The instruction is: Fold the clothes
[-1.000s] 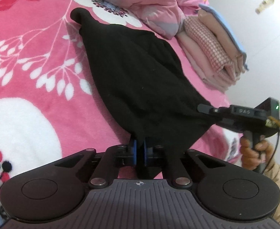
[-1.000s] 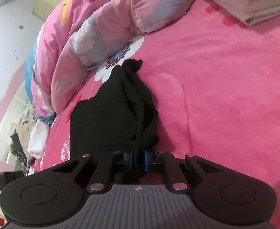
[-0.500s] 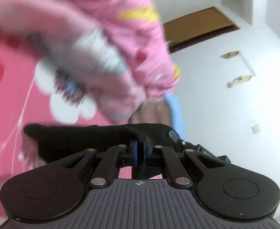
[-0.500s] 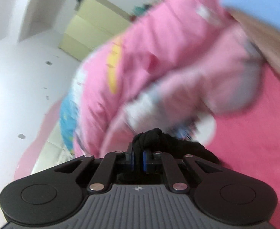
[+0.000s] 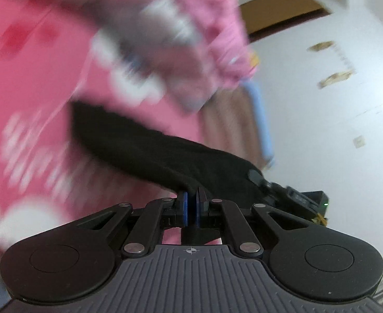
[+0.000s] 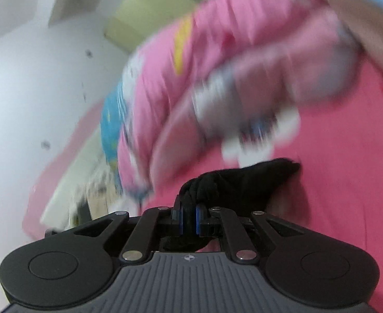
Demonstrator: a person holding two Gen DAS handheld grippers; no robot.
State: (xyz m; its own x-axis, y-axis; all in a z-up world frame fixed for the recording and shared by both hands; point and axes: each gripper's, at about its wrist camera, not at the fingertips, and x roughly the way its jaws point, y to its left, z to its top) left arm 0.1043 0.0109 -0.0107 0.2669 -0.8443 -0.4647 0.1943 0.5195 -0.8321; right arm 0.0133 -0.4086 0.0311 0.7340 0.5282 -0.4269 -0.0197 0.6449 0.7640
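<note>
Even, soft indoor light fills both fisheye views without glare, the gripper bodies stay sharp while the pink quilt (image 5: 165, 39) and bedspread (image 6: 348, 182) behind smear with motion blur, edges bow outward, and the black garment (image 6: 243, 182) casts a faint shadow rightward.

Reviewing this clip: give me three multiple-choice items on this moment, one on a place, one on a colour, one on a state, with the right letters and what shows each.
1. Where does the right tool appear in the left wrist view?
A. lower right, at the garment's far end
B. upper left, over the duvet
C. nowhere

2. What colour is the held garment?
A. white
B. black
C. blue

3. How is the left tool?
A. wide open, empty
B. shut on the garment
C. shut on the duvet

Key:
1 A: the right tool sits at the far end of the garment.
2 B: the cloth is black against the pink bedspread.
3 B: the left tool has black cloth pinched between its blue pads.
</note>
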